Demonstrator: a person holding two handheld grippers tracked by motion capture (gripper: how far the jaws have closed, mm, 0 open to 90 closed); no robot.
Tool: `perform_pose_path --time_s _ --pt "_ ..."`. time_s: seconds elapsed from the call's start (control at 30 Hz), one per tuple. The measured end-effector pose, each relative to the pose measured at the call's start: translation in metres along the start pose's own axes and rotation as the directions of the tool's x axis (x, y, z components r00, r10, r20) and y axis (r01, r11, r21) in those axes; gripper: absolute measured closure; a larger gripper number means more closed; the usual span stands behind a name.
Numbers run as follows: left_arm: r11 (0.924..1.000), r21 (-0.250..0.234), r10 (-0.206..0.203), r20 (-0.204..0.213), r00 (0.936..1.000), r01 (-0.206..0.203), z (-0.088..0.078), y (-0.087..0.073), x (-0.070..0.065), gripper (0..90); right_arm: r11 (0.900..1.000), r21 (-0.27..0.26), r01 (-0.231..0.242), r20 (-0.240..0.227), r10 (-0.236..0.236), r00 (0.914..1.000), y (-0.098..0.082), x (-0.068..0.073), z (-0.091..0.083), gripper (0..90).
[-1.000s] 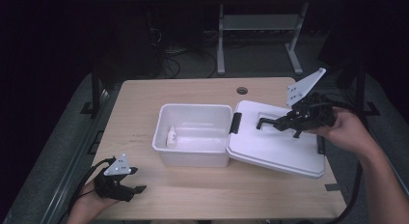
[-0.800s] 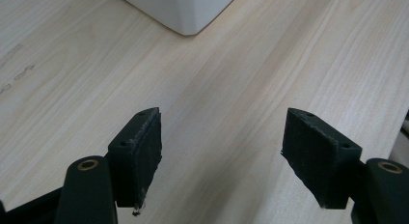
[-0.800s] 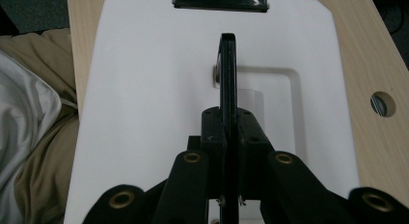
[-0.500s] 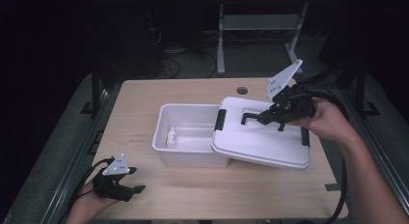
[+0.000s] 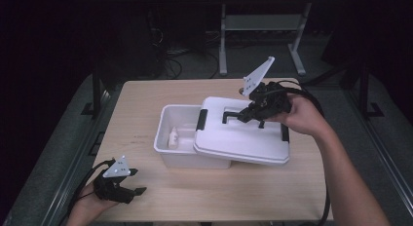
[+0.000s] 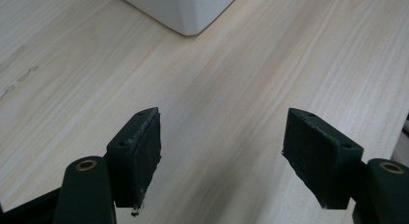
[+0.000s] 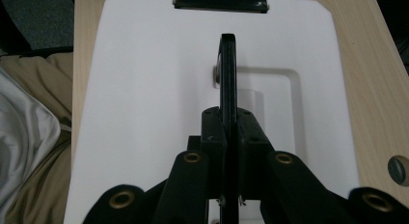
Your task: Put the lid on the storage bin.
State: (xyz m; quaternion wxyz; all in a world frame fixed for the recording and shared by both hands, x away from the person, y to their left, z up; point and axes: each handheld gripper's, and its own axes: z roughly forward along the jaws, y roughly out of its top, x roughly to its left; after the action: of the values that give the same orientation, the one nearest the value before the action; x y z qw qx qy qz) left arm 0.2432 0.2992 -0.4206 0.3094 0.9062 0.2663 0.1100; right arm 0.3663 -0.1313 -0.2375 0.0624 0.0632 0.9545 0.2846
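1. High view: a white plastic box [image 5: 178, 148] sits mid-desk [image 5: 146, 99]; its white lid [image 5: 238, 138] lies tilted over the box's right part, leaving the left part uncovered.
2. A small white bottle [image 5: 173, 137] lies inside the uncovered left part.
3. The right gripper [image 5: 243, 116] is over the lid; the right gripper view shows its jaws clamped on the lid's black handle [image 7: 228, 74], raised upright from the lid's recess.
4. That view also shows a black latch [image 7: 220, 1] at the lid's far edge.
5. The left gripper [image 5: 134, 191] rests at the desk's near left corner, well apart from the box.
6. The left gripper view shows its jaws spread wide over bare wood, nothing between, with a corner of the box beyond.
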Motion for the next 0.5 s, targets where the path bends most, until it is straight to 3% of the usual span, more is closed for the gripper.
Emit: perform_pose_path --time_s 0.5 --pt "1.0 0.001 -0.008 0.019 0.9998 0.008 0.003 -0.002 -0.001 29.1 1.0 0.011 0.018 -0.028 -0.018 0.9995 0.025 -0.009 0.023 83.8"
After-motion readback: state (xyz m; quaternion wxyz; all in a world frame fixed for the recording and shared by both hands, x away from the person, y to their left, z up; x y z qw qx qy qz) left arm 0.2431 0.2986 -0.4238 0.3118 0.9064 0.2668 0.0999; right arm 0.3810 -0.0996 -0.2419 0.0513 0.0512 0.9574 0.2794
